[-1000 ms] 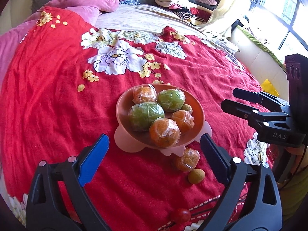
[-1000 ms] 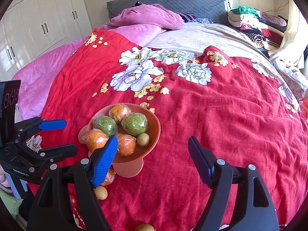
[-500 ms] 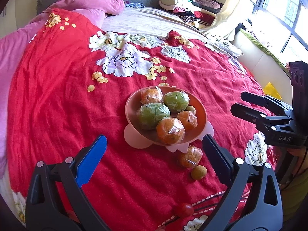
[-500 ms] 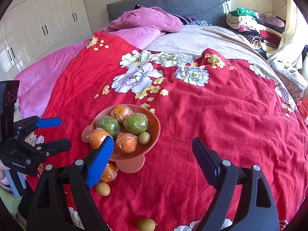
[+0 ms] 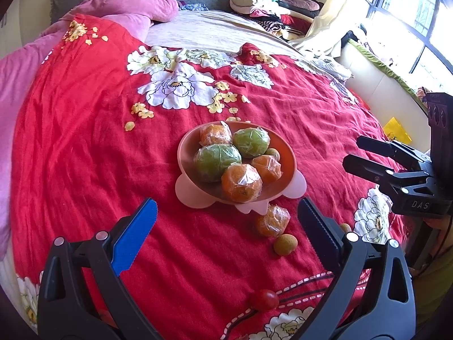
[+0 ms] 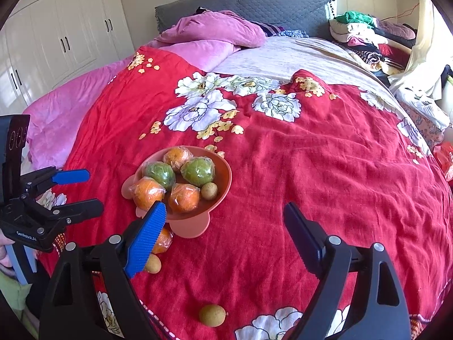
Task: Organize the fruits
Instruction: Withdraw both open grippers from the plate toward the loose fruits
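A pink bowl (image 5: 288, 158) (image 6: 223, 181) on the red bedspread holds several wrapped oranges and green fruits and one small brown longan (image 6: 209, 191). A wrapped orange (image 5: 272, 220) (image 6: 162, 240) lies on the spread just in front of the bowl, with a longan (image 5: 285, 244) (image 6: 153, 263) beside it. A red cherry tomato (image 5: 264, 299) lies nearer the left gripper. Another longan (image 6: 212, 315) lies near the right gripper. My left gripper (image 5: 226, 240) is open and empty, in front of the bowl. My right gripper (image 6: 223, 243) is open and empty, to the bowl's right.
The red flowered bedspread (image 6: 325, 170) covers most of the bed. Pink pillows and quilt (image 6: 215, 31) lie at the head. Folded clothes (image 6: 365, 34) are piled at the far right. White wardrobes (image 6: 56, 42) stand on the left.
Both grippers have drawn back a little from the bowl, which sits higher and smaller in both views. More of the near spread and the loose fruit shows. Nothing was gripped.
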`<state>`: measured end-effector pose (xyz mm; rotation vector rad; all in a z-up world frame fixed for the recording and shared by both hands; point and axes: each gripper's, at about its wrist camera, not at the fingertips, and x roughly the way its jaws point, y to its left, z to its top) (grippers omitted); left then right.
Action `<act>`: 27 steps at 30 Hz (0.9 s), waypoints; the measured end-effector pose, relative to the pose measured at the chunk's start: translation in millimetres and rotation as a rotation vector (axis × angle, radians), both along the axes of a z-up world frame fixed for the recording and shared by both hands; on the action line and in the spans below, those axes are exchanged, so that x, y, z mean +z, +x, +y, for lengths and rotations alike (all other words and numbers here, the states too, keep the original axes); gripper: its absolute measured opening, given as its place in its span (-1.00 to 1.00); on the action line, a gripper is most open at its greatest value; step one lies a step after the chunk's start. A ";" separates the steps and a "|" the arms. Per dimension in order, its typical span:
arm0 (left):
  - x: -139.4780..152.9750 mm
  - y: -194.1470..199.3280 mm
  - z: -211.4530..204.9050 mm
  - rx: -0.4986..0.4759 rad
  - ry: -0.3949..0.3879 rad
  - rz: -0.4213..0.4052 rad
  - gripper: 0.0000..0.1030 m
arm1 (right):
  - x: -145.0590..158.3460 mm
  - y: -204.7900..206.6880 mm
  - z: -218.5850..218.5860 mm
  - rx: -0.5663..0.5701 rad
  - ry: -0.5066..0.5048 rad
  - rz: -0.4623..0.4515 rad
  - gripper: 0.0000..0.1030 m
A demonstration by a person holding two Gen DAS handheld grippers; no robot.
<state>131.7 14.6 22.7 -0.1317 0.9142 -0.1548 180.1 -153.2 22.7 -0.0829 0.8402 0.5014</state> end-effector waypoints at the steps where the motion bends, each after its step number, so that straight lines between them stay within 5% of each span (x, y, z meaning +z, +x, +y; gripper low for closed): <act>1: 0.0 -0.7 0.0 0.000 0.001 0.001 0.81 | -0.1 -1.6 -0.7 -0.002 -0.001 0.000 0.65; 27: -11.6 -35.5 -8.8 -0.029 0.026 0.033 0.81 | -4.3 -32.7 12.0 0.050 -0.008 0.013 0.71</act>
